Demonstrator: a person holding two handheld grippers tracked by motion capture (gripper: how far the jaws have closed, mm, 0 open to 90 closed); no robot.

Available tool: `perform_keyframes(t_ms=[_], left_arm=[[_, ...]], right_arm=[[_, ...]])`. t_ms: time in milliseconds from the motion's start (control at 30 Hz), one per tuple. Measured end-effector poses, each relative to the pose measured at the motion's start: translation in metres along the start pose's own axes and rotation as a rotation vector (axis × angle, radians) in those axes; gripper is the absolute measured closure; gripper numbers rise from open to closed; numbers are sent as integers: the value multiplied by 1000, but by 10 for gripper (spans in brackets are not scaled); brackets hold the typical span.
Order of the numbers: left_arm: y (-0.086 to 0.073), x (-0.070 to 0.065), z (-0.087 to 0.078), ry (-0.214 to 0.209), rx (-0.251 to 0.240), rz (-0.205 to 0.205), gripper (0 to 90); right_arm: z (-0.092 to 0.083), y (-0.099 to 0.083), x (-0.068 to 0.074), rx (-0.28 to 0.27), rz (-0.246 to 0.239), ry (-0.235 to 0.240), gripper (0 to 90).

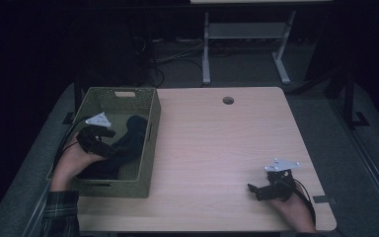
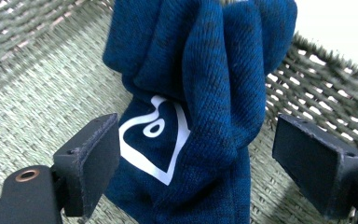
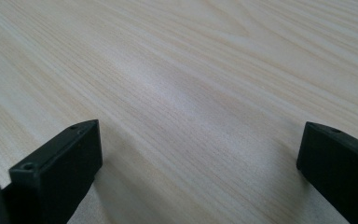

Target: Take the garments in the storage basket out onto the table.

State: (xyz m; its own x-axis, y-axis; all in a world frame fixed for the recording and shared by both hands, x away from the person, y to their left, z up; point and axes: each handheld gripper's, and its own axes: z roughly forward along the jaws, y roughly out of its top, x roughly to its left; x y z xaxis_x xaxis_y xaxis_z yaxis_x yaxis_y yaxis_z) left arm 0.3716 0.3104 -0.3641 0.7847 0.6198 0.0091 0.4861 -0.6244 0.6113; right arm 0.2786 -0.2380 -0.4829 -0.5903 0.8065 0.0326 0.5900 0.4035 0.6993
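Note:
A dark blue knit cloth (image 1: 132, 134) with a white logo lies bunched in a green woven basket (image 1: 148, 163) on the left of the wooden table (image 1: 217, 143). My left gripper (image 1: 109, 148) reaches into the basket from the near side. In the left gripper view the cloth (image 2: 200, 93) stands between the wide-apart jaws of the left gripper (image 2: 198, 158): the left jaw is at the fabric, the right jaw stands clear of it. The basket floor (image 2: 37, 102) lies beneath. My right gripper (image 1: 254, 190) rests near the table's front right, open over bare table (image 3: 191, 70), as the right gripper (image 3: 198, 158) view shows.
A round cable hole (image 1: 228, 100) sits near the table's far edge. Behind the table stands a white desk frame (image 1: 206, 49), with cables (image 1: 153, 59) on the dark floor. Bare wood spans from the basket to the right edge.

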Motion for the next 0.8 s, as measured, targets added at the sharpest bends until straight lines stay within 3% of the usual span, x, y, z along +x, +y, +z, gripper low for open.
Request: perform_keyframes(t_ms=[167, 367, 567, 800], left_arm=[[-1, 0, 7, -13, 26, 10, 145], [-1, -1, 20, -16, 96, 27, 146], [-3, -1, 28, -29, 111, 24, 149], [-5, 0, 32, -38, 119, 24, 230]], right_arm=[[0, 0, 0, 0, 0, 0, 0], [0, 0, 0, 0, 0, 0, 0], [0, 0, 0, 0, -1, 0, 0], [0, 0, 0, 0, 0, 0, 0]])
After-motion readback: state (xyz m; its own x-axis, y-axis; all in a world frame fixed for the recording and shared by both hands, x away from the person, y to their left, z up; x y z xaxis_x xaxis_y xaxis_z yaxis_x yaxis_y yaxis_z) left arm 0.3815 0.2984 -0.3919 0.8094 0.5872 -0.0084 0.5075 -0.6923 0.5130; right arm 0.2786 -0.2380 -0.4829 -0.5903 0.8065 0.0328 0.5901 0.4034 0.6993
